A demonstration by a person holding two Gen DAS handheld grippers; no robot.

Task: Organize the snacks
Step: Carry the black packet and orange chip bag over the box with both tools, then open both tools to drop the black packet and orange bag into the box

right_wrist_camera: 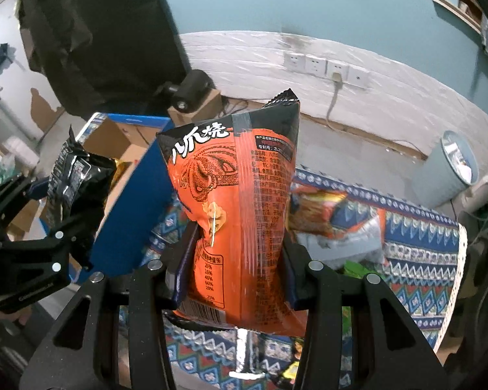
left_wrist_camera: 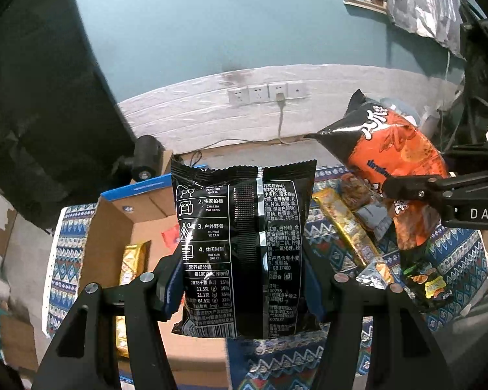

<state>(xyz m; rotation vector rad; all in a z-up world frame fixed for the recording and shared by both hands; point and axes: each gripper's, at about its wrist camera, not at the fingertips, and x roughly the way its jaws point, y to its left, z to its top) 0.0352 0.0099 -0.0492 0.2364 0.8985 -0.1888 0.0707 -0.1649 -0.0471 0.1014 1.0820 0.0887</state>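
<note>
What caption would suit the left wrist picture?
Left hand-held gripper holds a black snack bag above a cardboard box.

Each fisheye camera sits just behind its own jaws and looks steeply down and forward, very near the packet held there. Both views share the patterned blue woven cloth [left_wrist_camera: 452,260] [right_wrist_camera: 419,227], the open brown cardboard box with blue edging [left_wrist_camera: 114,201] [right_wrist_camera: 127,195], the white wall sockets [left_wrist_camera: 266,92] [right_wrist_camera: 325,66], and each other's gripper at the frame edge.
</note>
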